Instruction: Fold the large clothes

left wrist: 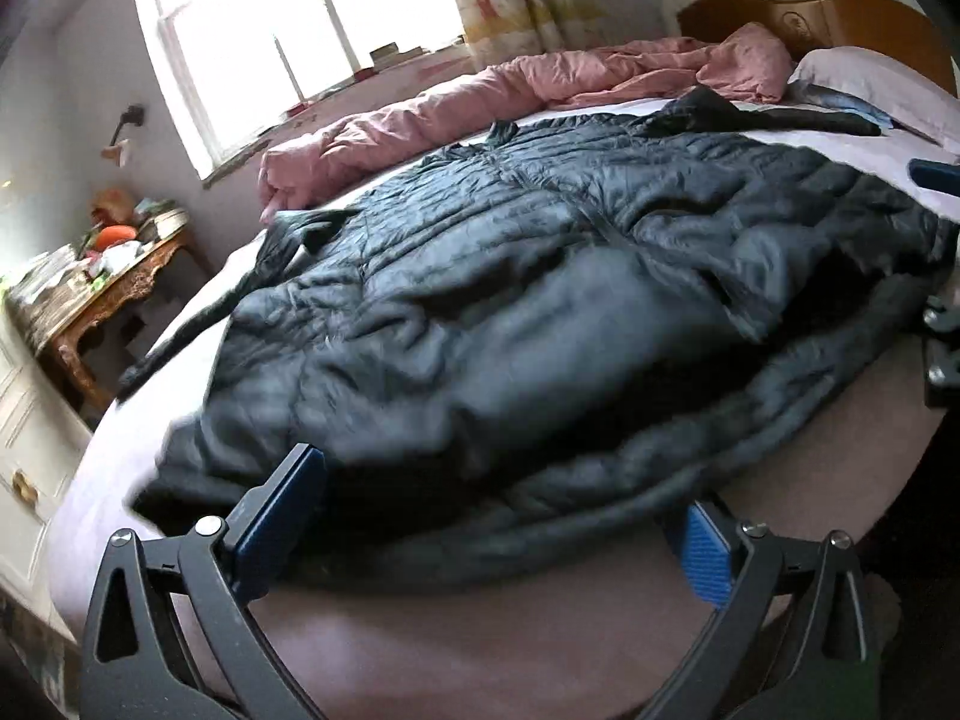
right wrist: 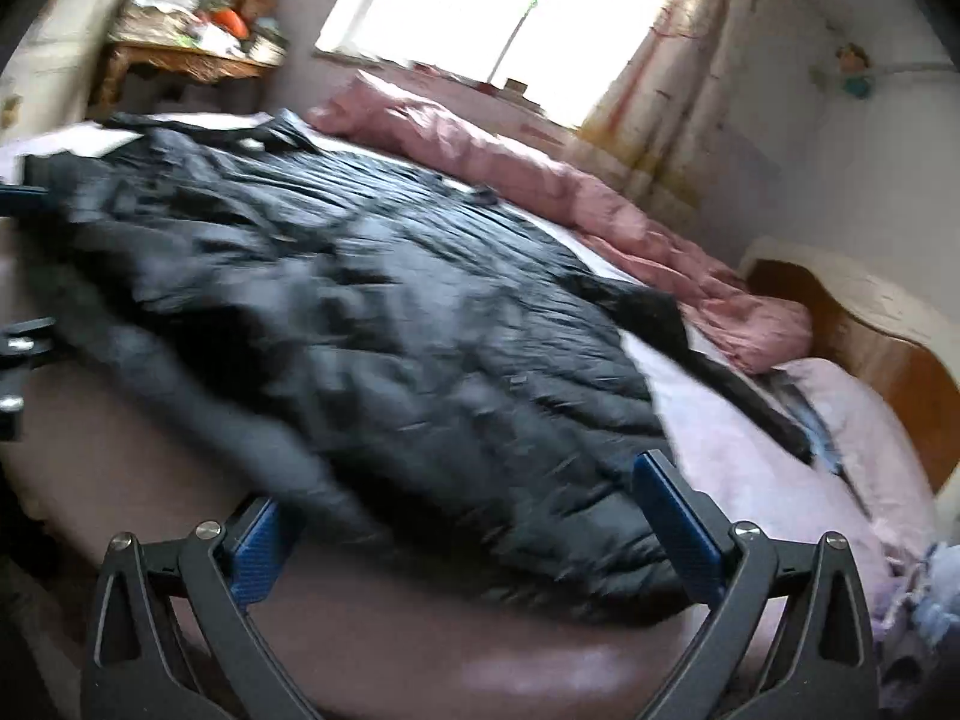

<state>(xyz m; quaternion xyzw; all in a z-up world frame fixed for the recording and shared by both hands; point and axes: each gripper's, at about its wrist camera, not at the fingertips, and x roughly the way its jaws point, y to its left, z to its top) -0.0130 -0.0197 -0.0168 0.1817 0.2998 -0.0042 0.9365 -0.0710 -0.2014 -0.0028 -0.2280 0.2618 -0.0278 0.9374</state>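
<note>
A large dark quilted puffer coat (left wrist: pixel 510 276) lies spread flat on the bed, filling most of both views (right wrist: pixel 372 324). My left gripper (left wrist: pixel 498 519) is open at the coat's near edge, its blue pads (left wrist: pixel 282 516) wide apart with the hem lying between them. My right gripper (right wrist: pixel 465 531) is also open, its jaws straddling another stretch of the near edge. A dark sleeve or hood (left wrist: pixel 774 117) trails toward the pillow. Motion blur softens both views.
A crumpled pink duvet (left wrist: pixel 480 96) runs along the bed's far side. A pale pillow (left wrist: pixel 870 78) rests against the wooden headboard (left wrist: pixel 828 18). A cluttered wooden side table (left wrist: pixel 102 282) and a white cabinet (left wrist: pixel 24 450) stand to the left under the window (left wrist: pixel 300 18).
</note>
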